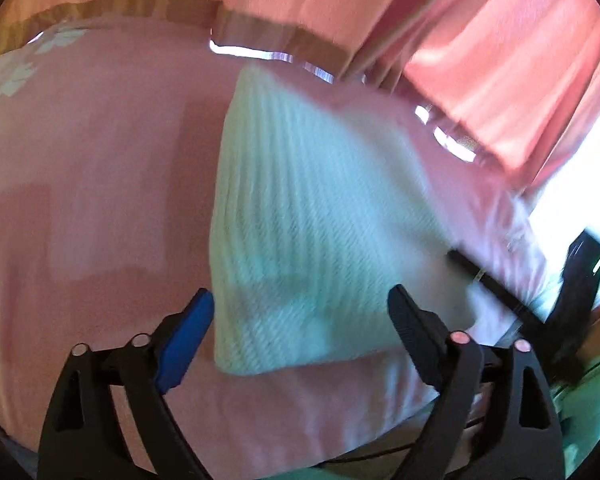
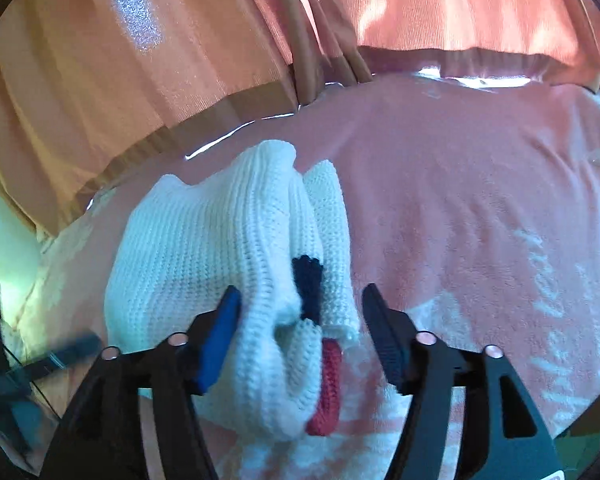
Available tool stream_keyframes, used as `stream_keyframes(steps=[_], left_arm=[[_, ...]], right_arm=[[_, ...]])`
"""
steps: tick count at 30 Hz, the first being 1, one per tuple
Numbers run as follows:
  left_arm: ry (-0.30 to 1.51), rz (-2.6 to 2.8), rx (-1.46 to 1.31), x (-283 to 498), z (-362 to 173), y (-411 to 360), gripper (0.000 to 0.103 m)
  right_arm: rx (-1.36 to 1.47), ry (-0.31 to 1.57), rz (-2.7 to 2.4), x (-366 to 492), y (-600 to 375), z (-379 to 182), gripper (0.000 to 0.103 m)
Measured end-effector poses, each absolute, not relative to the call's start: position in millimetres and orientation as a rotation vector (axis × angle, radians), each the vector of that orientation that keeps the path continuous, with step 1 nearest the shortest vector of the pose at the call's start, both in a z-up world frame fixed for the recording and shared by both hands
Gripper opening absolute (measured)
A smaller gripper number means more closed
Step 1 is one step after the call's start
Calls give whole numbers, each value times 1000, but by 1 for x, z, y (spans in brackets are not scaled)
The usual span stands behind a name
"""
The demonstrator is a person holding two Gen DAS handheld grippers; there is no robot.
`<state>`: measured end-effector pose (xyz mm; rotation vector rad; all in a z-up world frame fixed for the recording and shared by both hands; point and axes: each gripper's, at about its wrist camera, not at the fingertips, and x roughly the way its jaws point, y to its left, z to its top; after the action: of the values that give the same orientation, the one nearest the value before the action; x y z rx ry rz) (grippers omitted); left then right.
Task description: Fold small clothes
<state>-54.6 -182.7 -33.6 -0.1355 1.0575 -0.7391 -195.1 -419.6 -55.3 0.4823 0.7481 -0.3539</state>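
A small white knitted garment [image 1: 300, 208] lies folded on the pink cloth [image 1: 80, 200]. In the right wrist view the same garment [image 2: 204, 240] shows a navy patch [image 2: 308, 280] and a red trim [image 2: 330, 388] near its bunched edge. My left gripper [image 1: 300, 308] is open and hovers over the garment's near edge, fingers on either side of it, holding nothing. My right gripper [image 2: 298, 308] is open too, its fingers astride the bunched edge with the trim. The other gripper shows blurred at the right edge of the left wrist view [image 1: 576, 280].
Salmon-pink curtains [image 2: 460, 8] hang behind the surface, with a bright window strip [image 1: 580, 184] at the right. The pink cloth [image 2: 480, 200] has pale printed patches. A blurred dark tool [image 2: 52, 360] lies at the left in the right wrist view.
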Motion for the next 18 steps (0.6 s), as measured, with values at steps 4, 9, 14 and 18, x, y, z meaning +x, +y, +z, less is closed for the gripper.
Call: stream_keyframes(steps=[4,9,14,18], left_arm=[[1055,-709,-135,-35,-31,-197,89],[1071,-620,-68,-22,-52,-225,89],[1020,-611,11,-25,-55,-235,92],[1058,-616,53,-24,-66,-243,94]], right_arm=[[514,755,-324,-177,-419,-60,64],[559,830,-211,-141,-426,-72,27],[532,645,-241,-168,-429,-35,21],[607,834,-306,-167,-444,-93,30]])
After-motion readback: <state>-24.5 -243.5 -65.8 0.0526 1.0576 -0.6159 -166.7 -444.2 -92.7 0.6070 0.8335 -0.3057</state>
